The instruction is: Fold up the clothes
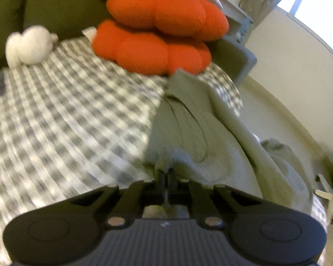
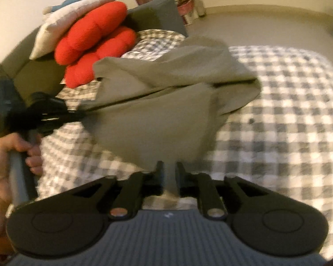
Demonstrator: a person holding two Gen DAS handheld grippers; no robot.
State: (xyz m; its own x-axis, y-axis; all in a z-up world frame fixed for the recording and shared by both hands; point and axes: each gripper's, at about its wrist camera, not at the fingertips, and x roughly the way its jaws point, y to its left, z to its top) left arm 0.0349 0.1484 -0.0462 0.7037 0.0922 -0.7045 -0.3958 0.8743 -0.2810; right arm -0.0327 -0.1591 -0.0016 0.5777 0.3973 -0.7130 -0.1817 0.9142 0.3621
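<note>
Left gripper [image 1: 166, 174]: jaws pinched tight on an edge of the grey-green garment [image 1: 188, 119]; the cloth bunches right at the fingertips. From the right wrist view this same gripper [image 2: 83, 115] grips the garment's left corner, with a bare hand [image 2: 13, 155] around its grey handle.

Right gripper [image 2: 168, 168]: jaws stand a little apart with a fold of the garment [image 2: 157, 115] hanging down between them; whether the pads press on the cloth cannot be told through the blur.

Garment: plain grey-green fabric, lifted off the bed and stretched between the two grippers, its far end draped toward the bed's edge.

Bed cover [image 2: 277, 115]: grey-and-white checked cloth, spread under the garment.

Orange cushions [image 1: 162, 33]: two lobed ones stacked at the head of the bed, just beyond the garment.

Pale pillow [image 2: 62, 22]: leaning on top of the orange cushions.

White plush toy [image 1: 28, 46]: on the checked cover, well to the left of the cushions.

Writing: none readable; a small pale mark on each gripper body is too blurred to make out.
</note>
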